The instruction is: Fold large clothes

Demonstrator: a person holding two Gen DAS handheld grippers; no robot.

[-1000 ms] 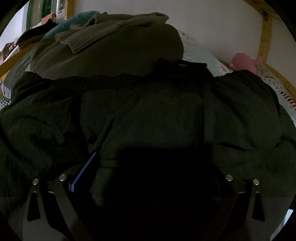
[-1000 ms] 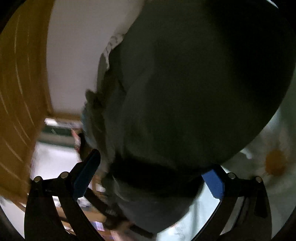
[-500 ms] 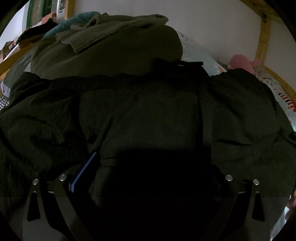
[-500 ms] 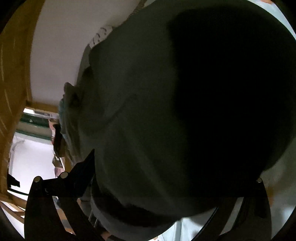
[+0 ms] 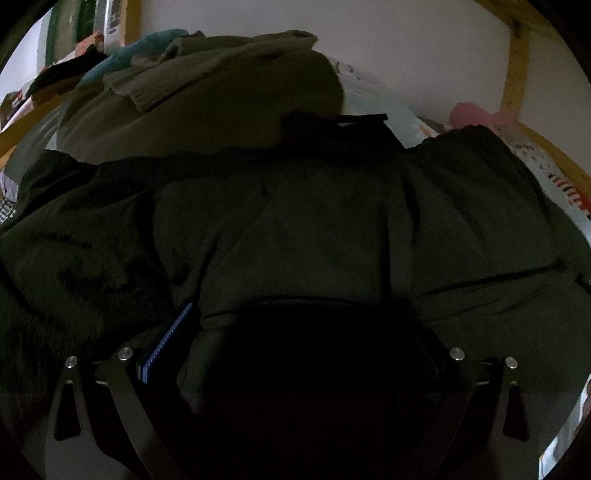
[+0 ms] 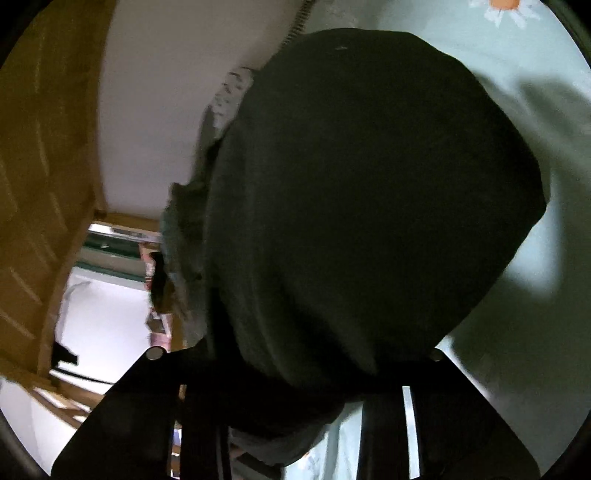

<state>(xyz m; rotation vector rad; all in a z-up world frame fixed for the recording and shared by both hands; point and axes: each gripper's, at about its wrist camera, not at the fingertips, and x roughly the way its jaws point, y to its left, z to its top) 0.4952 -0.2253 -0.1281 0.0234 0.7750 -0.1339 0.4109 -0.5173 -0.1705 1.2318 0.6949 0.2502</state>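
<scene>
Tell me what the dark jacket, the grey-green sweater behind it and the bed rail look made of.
Dark jacket: looks like a matte woven fabric, softly puffed, probably padded; too dark to be sure. Sweater: knit, likely wool or acrylic, shown by the ribbed edge. Bed rail: wood with a yellowish, probably varnished finish.

One large dark green garment [image 5: 295, 229] fills the middle of the left wrist view. Behind it, toward twelve o'clock, lies one pile of clothes [image 5: 207, 96]; in it I can count three pieces: one olive garment, one ribbed knit piece [image 5: 155, 88] and one teal piece [image 5: 136, 51] (more may be buried underneath). One pink soft toy [image 5: 476, 114] sits at about two o'clock. One pale patterned bed sheet [image 6: 517, 332] covers the bed in the right wrist view, with one daisy print [image 6: 506, 7] showing at one o'clock. One wooden door [image 6: 40, 166] stands at nine o'clock.
</scene>
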